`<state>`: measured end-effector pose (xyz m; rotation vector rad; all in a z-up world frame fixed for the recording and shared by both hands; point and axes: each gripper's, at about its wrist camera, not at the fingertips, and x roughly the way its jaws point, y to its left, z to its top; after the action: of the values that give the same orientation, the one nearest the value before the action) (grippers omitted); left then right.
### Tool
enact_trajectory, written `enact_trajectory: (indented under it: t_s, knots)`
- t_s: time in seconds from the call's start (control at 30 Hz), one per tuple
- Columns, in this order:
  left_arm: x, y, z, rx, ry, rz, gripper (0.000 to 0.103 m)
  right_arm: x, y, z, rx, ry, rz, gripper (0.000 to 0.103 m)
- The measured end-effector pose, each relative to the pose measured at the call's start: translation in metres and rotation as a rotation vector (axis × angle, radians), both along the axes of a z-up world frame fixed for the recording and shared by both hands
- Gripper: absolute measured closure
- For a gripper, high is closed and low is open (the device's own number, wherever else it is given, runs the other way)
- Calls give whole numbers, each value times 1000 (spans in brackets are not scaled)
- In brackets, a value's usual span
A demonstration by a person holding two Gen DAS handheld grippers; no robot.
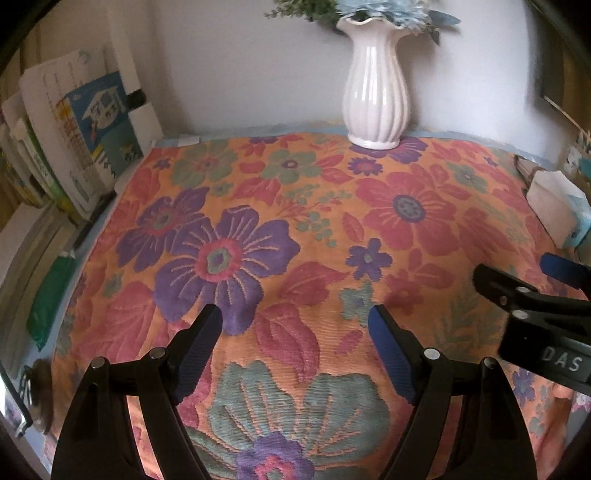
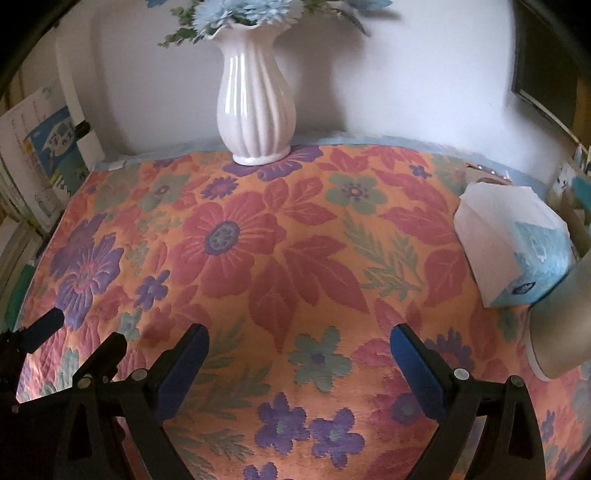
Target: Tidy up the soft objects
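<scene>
Jaws of left gripper [image 1: 295, 317] spread wide, nothing between the pads; jaws of right gripper [image 2: 299, 336] likewise spread wide and empty. Both tilted downward over the floral cloth [image 1: 317, 229], an orange woven textile with purple, red and teal flowers, laid flat across the whole working surface. Left pads positioned above a purple flower and a red leaf; contact with the fabric cannot be told. Right gripper also visible at the right edge of the left view, just beside the left one. Near the right edge of the cloth: white tissue pack [image 2: 513, 243] with blue print, and a pale cylindrical object [image 2: 557, 325], partly cut off. At the left edge: leaning stack of books [image 1: 77, 136] and a green item [image 1: 51, 295]. At the far edge, against the wall: white ribbed vase [image 1: 376, 92] holding pale blue flowers [image 1: 384, 9], standing upright on the cloth.
</scene>
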<state>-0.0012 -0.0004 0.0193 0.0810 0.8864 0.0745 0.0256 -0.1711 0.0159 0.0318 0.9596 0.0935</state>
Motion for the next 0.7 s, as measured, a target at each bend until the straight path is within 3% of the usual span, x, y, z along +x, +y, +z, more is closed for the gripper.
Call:
enact_trajectory:
  t_s: [0.4,0.7]
  knots:
    - [1,12,2,-33,-13,31,20,-5,-5,3,25,-20,-12,5]
    - [3,6,0,-8,5,18,20,-5,-3,2,15,-11,-11,5]
